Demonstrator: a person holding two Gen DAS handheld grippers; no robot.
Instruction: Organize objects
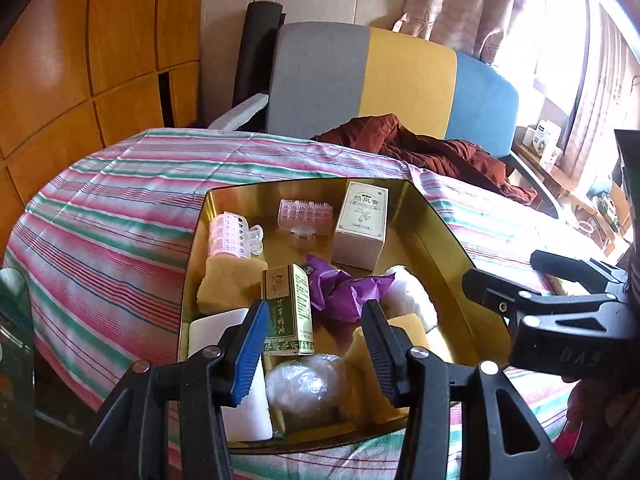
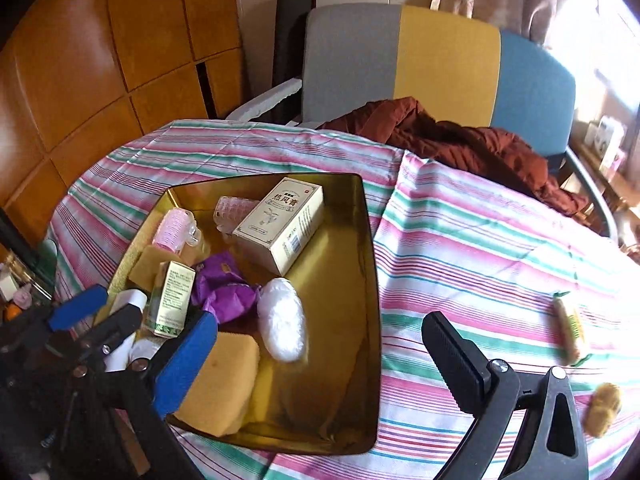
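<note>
A gold tin (image 1: 434,220) (image 2: 370,264) on the striped tablecloth holds a beige box (image 1: 362,224) (image 2: 280,222), a green box (image 1: 288,308) (image 2: 170,300), purple wrapping (image 1: 342,286) (image 2: 224,286), pink hair rollers (image 1: 234,234) (image 2: 174,226), yellow sponges (image 2: 220,384), white plastic-wrapped bundles (image 1: 308,380) (image 2: 282,326) and a white bar (image 1: 240,376). My left gripper (image 1: 316,344) (image 2: 100,316) hangs open over the tin's near end, holding nothing. My right gripper (image 2: 320,360) (image 1: 502,270) is wide open over the tin's right wall, also empty.
A wrapped snack bar (image 2: 570,332) and a small brown-yellow fuzzy item (image 2: 604,408) lie on the cloth right of the tin. A rust-coloured garment (image 1: 440,156) (image 2: 460,136) lies on the sofa behind. Wooden panels stand at the left.
</note>
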